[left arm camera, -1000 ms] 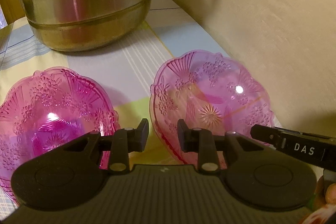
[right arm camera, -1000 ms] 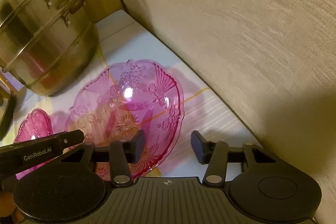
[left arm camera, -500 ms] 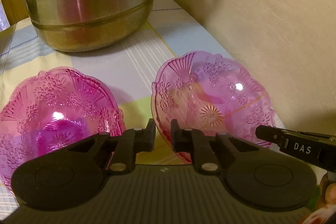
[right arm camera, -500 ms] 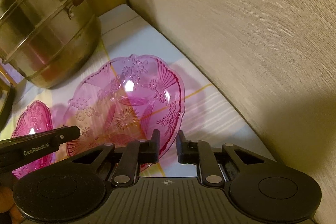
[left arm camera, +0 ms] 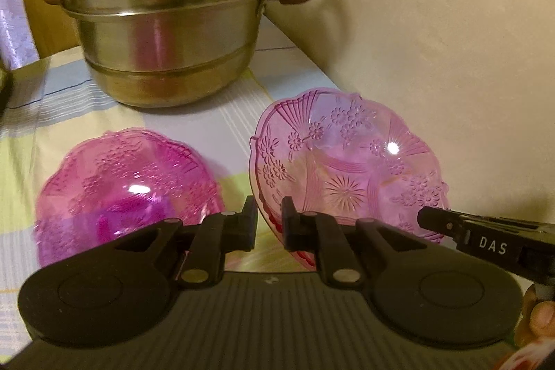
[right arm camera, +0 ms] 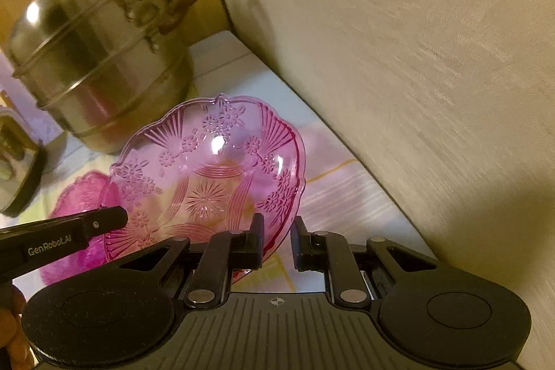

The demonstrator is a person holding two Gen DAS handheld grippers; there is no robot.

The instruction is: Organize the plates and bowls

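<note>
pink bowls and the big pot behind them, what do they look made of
The lifted pink bowl looks like clear tinted plastic or pressed glass, glossy: the cloth shows through, and flowers and a starburst are moulded in. The second pink bowl looks the same, in a deeper tint. The pot looks like brushed stainless steel with brown handles, their material unclear.

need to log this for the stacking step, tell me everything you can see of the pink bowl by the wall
The pink bowl is see-through pink, glass or plastic, with a scalloped rim, pressed flowers, fan ribs and a starburst at its centre. It is tilted, open side toward the cameras. The left gripper and the right gripper each have their jaws shut on the near rim. The striped cloth lies under it; whether it touches the cloth is unclear.
</note>
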